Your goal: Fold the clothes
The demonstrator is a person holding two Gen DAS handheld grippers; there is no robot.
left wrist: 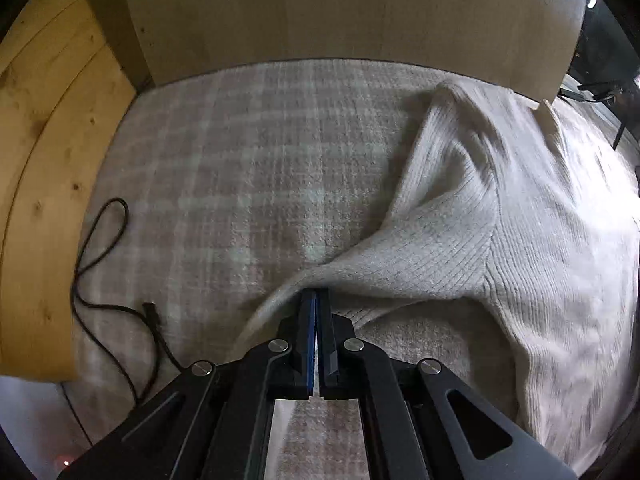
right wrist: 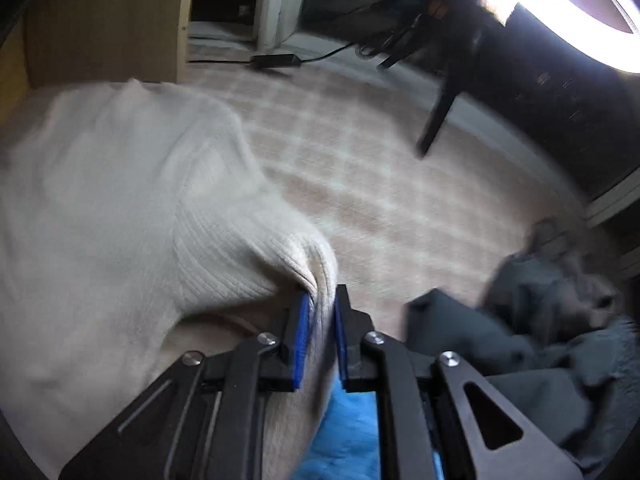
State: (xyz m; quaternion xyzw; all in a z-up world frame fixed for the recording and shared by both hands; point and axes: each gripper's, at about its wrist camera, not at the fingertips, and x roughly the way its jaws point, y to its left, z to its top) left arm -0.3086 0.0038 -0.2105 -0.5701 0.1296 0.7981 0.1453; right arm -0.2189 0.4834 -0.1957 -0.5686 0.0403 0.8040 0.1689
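On the rug (left wrist: 224, 168), your left gripper (left wrist: 316, 295) is clamped on the sweater (left wrist: 460, 216) edge; right gripper (right wrist: 323, 300) pinches its ribbed corner, probably firmly. Uneven pull could slip that fold loose.

A cream-white ribbed knit sweater (left wrist: 500, 208) is spread over a plaid carpet, rumpled and partly lifted, with raised folds running across it. In the left wrist view one edge is drawn up into a narrow peak at the lower centre, while the body lies to the right. In the right wrist view the sweater (right wrist: 120, 200) fills the left side, and a ribbed edge is gathered into a thick bunched fold at the lower centre.
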